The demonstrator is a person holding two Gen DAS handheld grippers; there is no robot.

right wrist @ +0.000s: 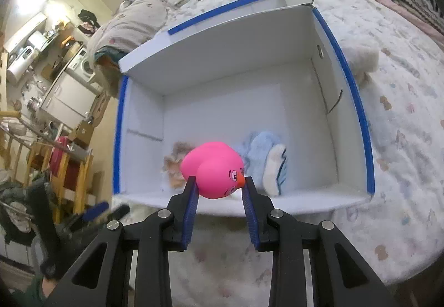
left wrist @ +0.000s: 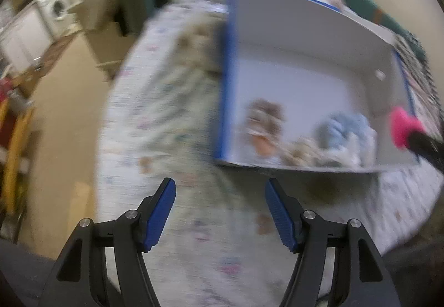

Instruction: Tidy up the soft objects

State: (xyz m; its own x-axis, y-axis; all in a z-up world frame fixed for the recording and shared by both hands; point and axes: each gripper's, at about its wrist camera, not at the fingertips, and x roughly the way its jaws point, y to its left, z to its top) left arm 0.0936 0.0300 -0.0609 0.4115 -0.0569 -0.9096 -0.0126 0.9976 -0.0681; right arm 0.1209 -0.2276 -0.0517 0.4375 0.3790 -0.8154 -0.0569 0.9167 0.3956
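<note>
Pink duck (right wrist: pixel 213 172) over box (right wrist: pixel 358 101), plush (right wrist: pixel 266 165) beneath

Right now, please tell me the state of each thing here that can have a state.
right gripper: shut on the pink duck
pink duck: held on its side, over the box's near edge
left gripper: open, holding nothing
box: open, on the bed
blue plush: lying inside the box
brown plush: lying inside the box

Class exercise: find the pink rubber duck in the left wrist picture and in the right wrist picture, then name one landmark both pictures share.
Left wrist: the pink duck shows at the far right edge, by the box's right wall.
Right wrist: the duck sits low in the centre, clamped in the right gripper.
Shared landmark: the white box with blue-taped rim.
</note>
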